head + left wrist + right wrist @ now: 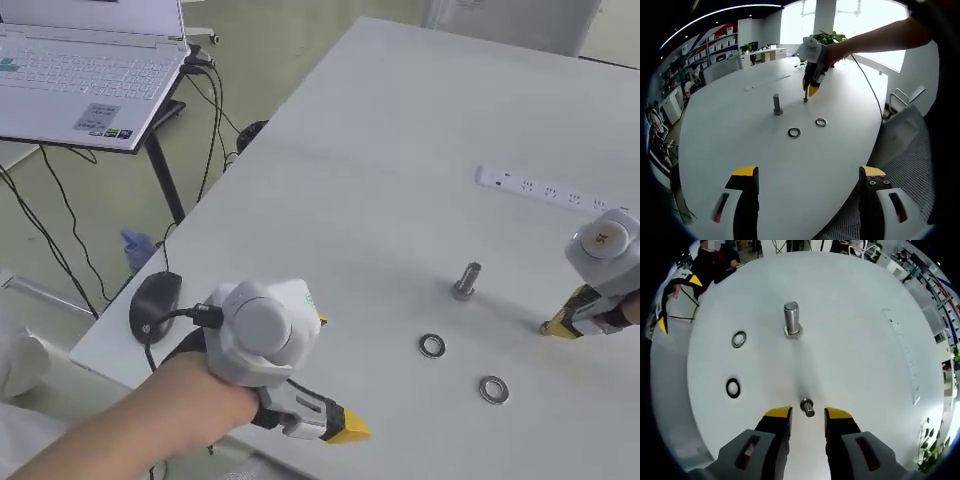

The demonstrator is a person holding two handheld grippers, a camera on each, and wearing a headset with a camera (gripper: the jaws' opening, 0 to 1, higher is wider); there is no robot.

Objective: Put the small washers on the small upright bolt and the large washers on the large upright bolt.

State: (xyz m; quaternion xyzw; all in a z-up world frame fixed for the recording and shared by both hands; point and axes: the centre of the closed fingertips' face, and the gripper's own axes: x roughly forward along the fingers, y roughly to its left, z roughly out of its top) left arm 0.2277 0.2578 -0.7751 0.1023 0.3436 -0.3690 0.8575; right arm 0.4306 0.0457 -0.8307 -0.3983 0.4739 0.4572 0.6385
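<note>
Two ring washers [432, 346] [493, 390] lie flat on the white table [380, 150], in front of the large upright bolt [466, 282]. My left gripper [345, 428] hovers at the table's near edge, open and empty, pointing toward the washers [794, 132] [821, 122] and the large bolt [777, 105]. My right gripper [808, 413] is low over the table and open. The small upright bolt [806, 406] stands between its yellow tips without touching them. Beyond it are the large bolt [791, 320] and the washers [739, 339] [733, 388]. The right gripper [560, 325] sits at the head view's right edge.
A white power strip [545, 188] lies at the far right of the table. A black mouse [155, 305] rests on the near left corner with its cable over the edge. A laptop [90, 60] sits on a side stand to the left.
</note>
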